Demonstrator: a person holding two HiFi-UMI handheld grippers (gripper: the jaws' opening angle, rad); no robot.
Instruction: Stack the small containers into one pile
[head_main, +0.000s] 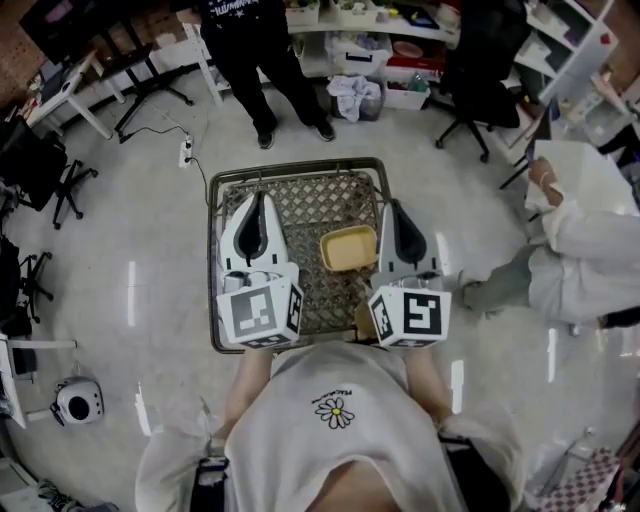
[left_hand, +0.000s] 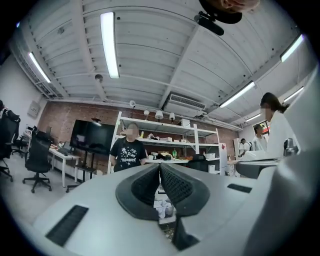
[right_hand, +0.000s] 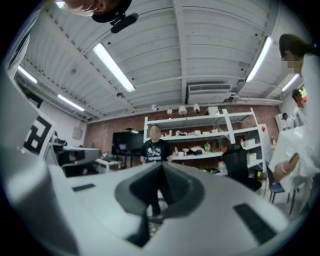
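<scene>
A pale yellow, shallow rectangular container (head_main: 348, 248) sits on the wire-mesh table (head_main: 213, 262), right of its middle. I cannot tell whether other containers are nested under it. Both grippers are held above the table, pointing forward and about level. My left gripper (head_main: 262, 198) hangs left of the container, jaws shut with nothing between them. My right gripper (head_main: 393, 206) hangs just right of the container, also shut and empty. The left gripper view shows its shut jaws (left_hand: 160, 168) against the room, and the right gripper view shows the same (right_hand: 161, 168). Neither gripper view shows the container.
A person in black (head_main: 255, 60) stands beyond the table's far edge, in front of shelves (head_main: 370, 30). A seated person in white (head_main: 590, 250) is at the right. Office chairs (head_main: 480, 90) stand around. A power strip (head_main: 185, 152) and a round white device (head_main: 78, 400) lie on the floor.
</scene>
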